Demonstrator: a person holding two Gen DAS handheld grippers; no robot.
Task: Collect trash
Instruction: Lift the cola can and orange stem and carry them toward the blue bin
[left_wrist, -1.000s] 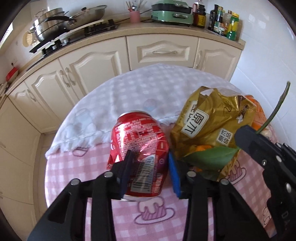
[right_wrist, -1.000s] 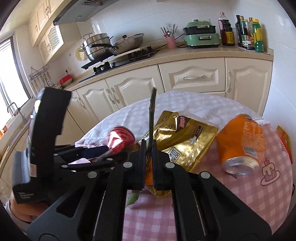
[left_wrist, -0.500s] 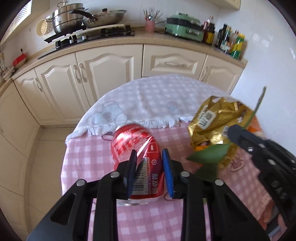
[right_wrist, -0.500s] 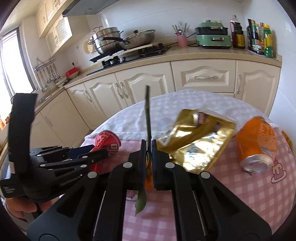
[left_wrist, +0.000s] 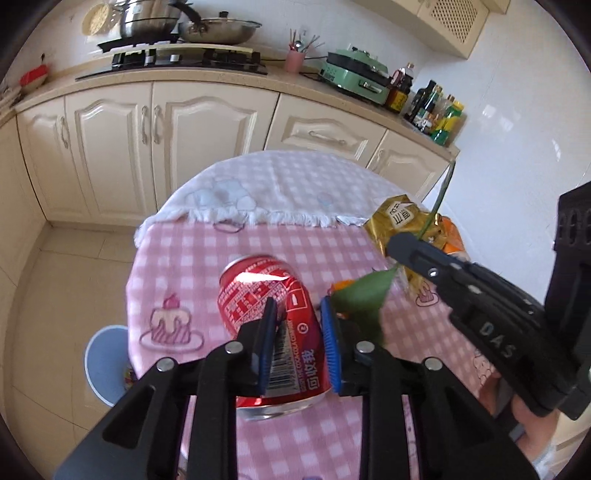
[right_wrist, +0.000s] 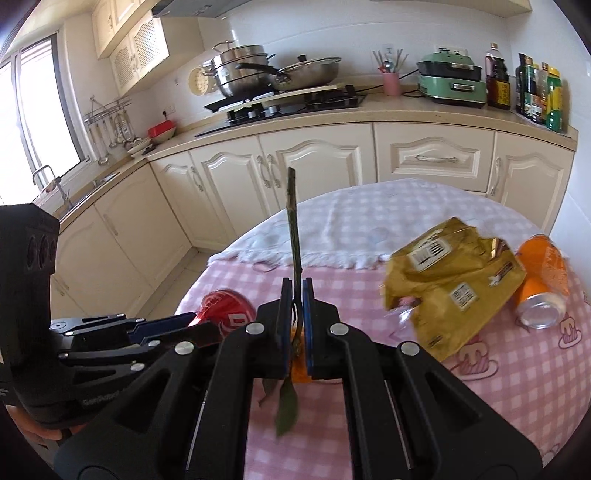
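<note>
Red can (left_wrist: 273, 325) now nearer bin (half-hidden)

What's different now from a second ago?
The left hand-held gripper, jaws closing, squeezed the red can narrower and carried it toward the table edge above the blue bin. The right hand-held gripper stays shut on the leafy stem. Gold bag and orange can stayed put.

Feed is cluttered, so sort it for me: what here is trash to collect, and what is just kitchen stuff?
Trash job:
red can, in left tongs
leafy stem, in right tongs
gold bag
orange can
bin

Lying about:
pots
green cooker
bottles
</note>
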